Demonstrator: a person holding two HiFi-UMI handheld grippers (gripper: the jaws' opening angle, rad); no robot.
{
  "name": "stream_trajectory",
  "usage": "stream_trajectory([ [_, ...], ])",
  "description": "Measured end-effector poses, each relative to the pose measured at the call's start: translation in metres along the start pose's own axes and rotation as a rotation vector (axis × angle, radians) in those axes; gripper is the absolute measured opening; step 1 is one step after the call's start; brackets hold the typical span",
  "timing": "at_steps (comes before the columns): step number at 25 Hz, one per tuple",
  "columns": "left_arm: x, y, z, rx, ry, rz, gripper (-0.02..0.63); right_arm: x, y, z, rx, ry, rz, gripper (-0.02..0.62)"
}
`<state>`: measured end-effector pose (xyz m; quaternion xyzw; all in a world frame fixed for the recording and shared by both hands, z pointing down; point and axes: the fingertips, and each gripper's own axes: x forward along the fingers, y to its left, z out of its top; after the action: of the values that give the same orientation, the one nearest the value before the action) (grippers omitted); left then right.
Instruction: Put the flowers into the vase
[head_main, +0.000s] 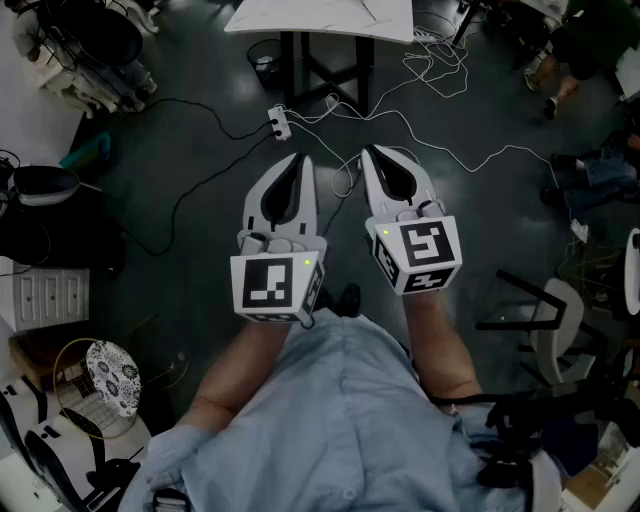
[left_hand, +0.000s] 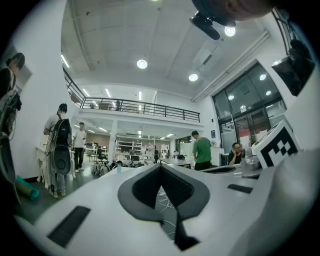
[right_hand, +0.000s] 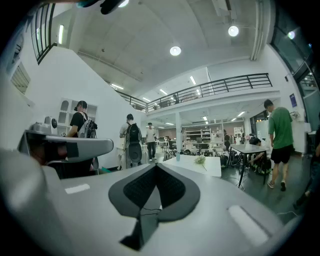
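Plainly, left gripper (head_main: 297, 160) and right gripper (head_main: 371, 153) jaws press together, empty; flowers (right_hand: 201, 160) lie on the table (right_hand: 214, 169).

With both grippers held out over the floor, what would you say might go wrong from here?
Loose cables and a power strip lie on the floor between the person and the white table; stepping forward might snag them. The left gripper and right gripper both have shut, empty jaws; unless they open before reaching the flowers on the table ahead, they would likely just shove them.
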<state>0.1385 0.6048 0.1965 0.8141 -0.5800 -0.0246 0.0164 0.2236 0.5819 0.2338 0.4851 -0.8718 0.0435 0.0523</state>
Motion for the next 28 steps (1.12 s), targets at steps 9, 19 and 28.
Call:
stream_trajectory([
  [9,0.01,-0.016,-0.006,0.006,0.019,0.024,0.005,-0.002,-0.018,-0.005,0.009,0.0,0.03,0.002],
  [19,0.022,-0.003,-0.013,-0.008,0.027,0.058,0.005,0.02,-0.029,-0.014,0.061,0.011,0.055,0.002],
  [28,0.057,0.086,-0.024,-0.029,0.035,0.084,0.005,0.111,-0.017,-0.018,0.071,0.045,0.03,0.002],
])
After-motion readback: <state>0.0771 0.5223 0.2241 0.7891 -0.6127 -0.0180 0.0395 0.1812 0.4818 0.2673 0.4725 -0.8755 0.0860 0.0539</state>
